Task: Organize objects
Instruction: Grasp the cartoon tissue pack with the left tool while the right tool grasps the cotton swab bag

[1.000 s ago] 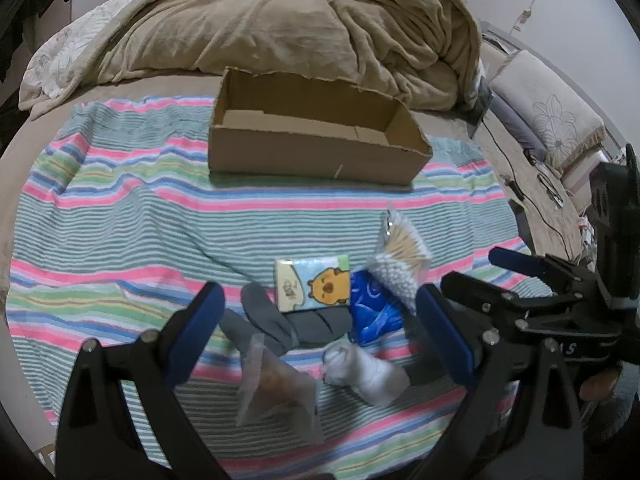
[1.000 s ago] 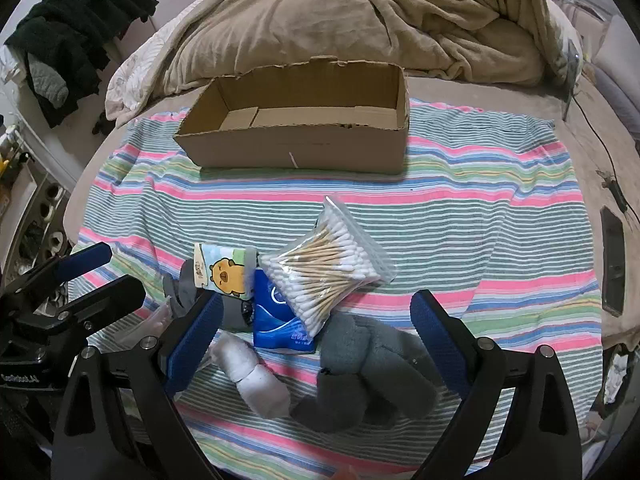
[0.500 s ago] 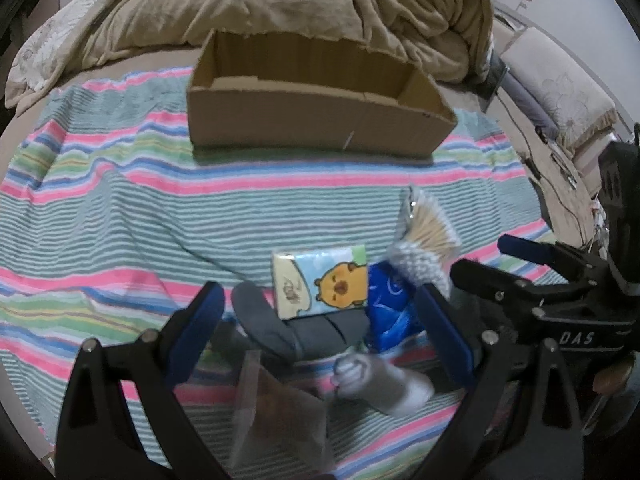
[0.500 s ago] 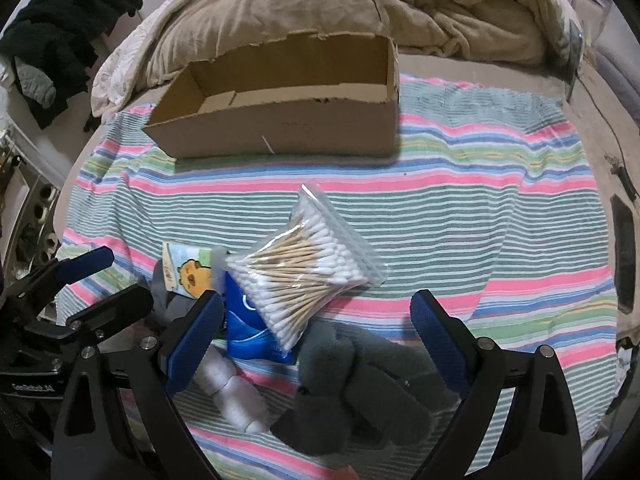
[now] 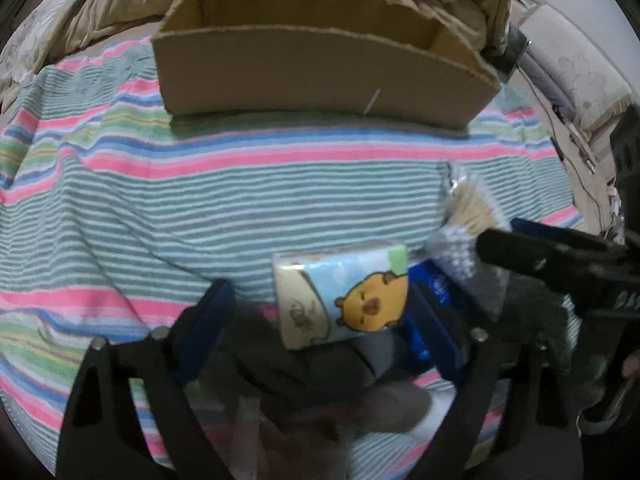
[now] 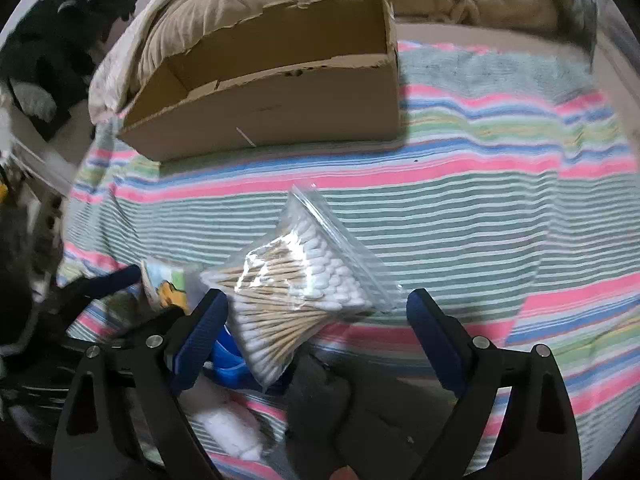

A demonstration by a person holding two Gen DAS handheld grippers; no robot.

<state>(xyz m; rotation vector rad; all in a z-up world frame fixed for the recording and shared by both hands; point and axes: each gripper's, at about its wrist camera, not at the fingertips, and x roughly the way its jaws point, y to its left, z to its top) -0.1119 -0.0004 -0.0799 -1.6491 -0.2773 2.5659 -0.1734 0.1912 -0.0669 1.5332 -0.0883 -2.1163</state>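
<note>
Striped cloth (image 5: 120, 208) under everything, cardboard box (image 5: 320, 76) at far edge. L gripper (image 5: 320, 308) spread wide round tissue pack (image 5: 344, 300), not clamped. R gripper (image 6: 316, 320) spread wide round cotton-swab bag (image 6: 296, 296), blue pouch (image 6: 228, 356) & grey sock (image 6: 340, 400) just beside.

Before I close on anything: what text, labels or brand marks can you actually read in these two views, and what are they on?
"DA", cut off and blurred: white letters on the right gripper body at the edge of the left wrist view.
Tissue pack: cartoon animal print only; small marks on its end, unreadable.
Blue packet: white print, too hidden to read.
Cotton swab bag: no text seen.
Cardboard box: faint marks, unreadable.
</note>
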